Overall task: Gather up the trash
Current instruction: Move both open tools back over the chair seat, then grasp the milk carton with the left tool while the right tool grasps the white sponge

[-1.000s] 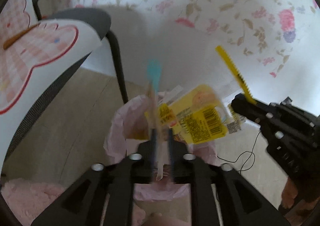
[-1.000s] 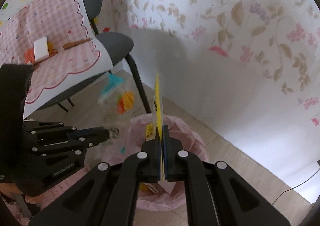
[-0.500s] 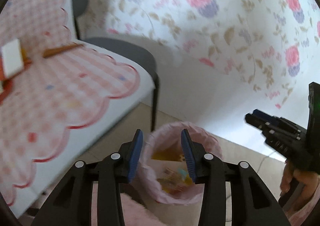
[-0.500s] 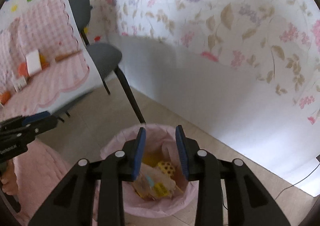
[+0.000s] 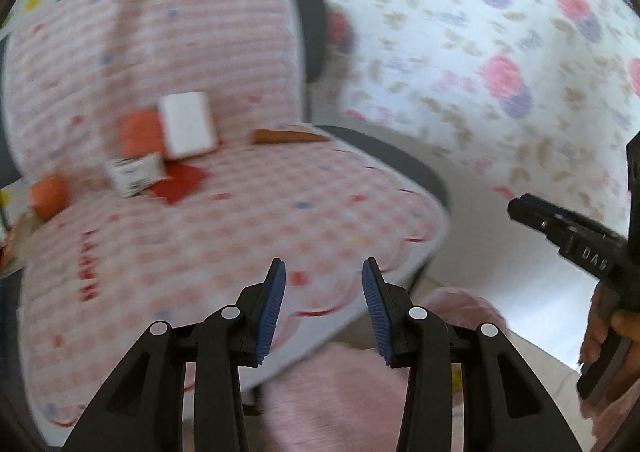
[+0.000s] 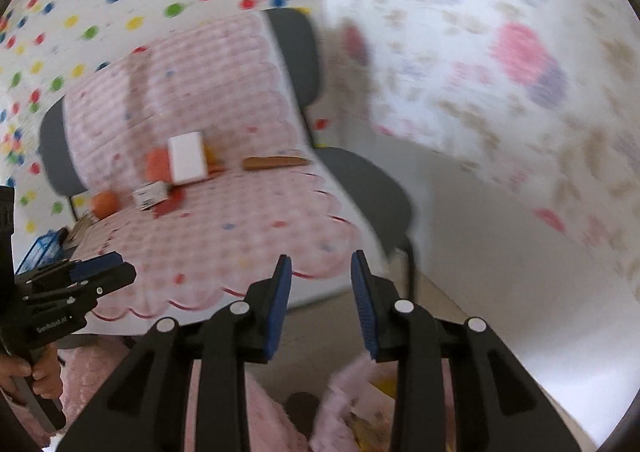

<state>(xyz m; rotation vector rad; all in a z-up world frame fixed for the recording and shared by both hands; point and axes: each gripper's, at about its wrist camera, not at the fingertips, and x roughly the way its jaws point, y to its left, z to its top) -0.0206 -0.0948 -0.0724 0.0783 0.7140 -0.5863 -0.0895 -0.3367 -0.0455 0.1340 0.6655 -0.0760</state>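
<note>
Tongs on both sides stand apart, nothing between: my left tongs (image 5: 324, 272) and right tongs (image 6: 320, 268) tilt downward toward the chair (image 6: 368, 188), trash (image 6: 186, 162) lying far-left on its cloth.

Quilted cloth cover (image 5: 240, 220); fluffy rug (image 5: 340, 404); matt plastic hand-held gripper (image 5: 324, 280).

Open air lies between the raised grippers and the pink checked scalloped cloth (image 6: 248, 236) draped over the dark grey chair (image 6: 372, 192), whose near half is bare. Its far half is crowded: a white box (image 6: 186, 162) upright, a small white carton (image 6: 150, 194), two orange round things (image 6: 105, 203), a red paper scrap (image 5: 178, 182) and a brown stick (image 6: 276, 163). The floral-papered wall (image 6: 500, 92) closes the right side. Below, the pink-lined bin (image 6: 360, 412) and fluffy pink rug (image 5: 340, 404) take up the floor
</note>
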